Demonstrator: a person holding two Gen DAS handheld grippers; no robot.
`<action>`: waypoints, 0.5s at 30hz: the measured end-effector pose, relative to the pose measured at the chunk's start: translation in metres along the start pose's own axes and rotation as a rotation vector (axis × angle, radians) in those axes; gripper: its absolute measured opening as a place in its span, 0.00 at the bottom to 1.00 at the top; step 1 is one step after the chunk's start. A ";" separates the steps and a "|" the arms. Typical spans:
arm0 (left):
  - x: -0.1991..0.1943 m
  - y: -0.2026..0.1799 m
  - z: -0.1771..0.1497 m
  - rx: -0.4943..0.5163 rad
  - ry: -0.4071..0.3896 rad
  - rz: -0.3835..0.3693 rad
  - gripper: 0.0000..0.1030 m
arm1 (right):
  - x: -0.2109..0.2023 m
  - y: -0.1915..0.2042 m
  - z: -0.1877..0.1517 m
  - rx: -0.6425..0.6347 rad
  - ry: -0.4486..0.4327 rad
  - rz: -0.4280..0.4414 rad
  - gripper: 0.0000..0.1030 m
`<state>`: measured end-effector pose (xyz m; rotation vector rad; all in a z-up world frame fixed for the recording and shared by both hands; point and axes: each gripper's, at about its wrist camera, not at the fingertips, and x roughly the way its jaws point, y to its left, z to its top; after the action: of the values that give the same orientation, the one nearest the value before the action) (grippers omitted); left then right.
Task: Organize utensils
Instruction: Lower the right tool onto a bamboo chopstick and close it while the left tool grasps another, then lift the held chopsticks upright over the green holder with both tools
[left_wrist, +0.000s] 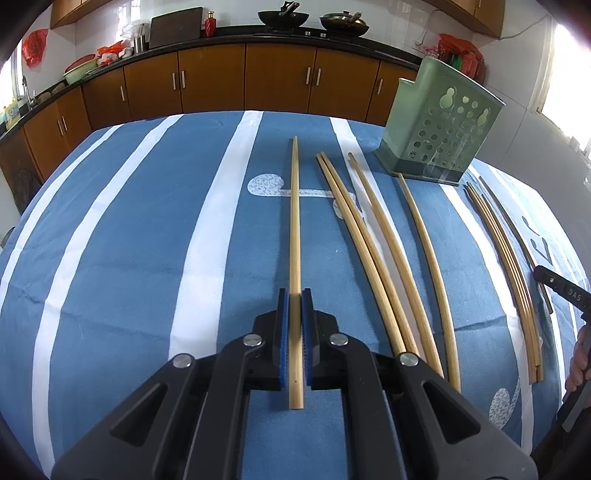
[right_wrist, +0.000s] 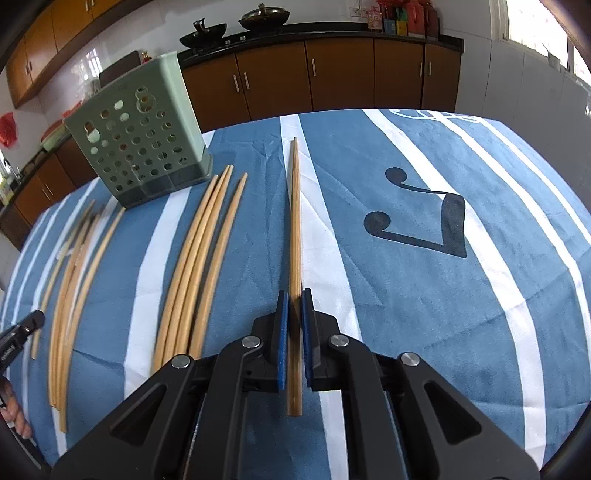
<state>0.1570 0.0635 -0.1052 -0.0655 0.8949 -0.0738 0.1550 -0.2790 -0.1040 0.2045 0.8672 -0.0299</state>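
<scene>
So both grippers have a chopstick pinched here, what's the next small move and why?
Probably lift one chopstick and carry it to the green holder. The left gripper is shut on a chopstick, and the right gripper on another chopstick. The holder stands upright across the blue striped cloth; the loose chopsticks stay put.
</scene>
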 end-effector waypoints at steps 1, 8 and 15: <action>-0.002 0.000 0.001 -0.002 -0.002 0.000 0.08 | -0.005 0.000 0.001 0.001 -0.015 0.005 0.08; -0.027 -0.003 0.009 0.012 -0.067 -0.001 0.08 | -0.032 0.002 0.009 -0.008 -0.096 0.022 0.08; -0.058 -0.003 0.023 -0.005 -0.172 -0.013 0.08 | -0.060 0.004 0.017 -0.011 -0.192 0.034 0.08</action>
<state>0.1388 0.0665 -0.0456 -0.0812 0.7225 -0.0763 0.1292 -0.2816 -0.0475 0.2029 0.6719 -0.0130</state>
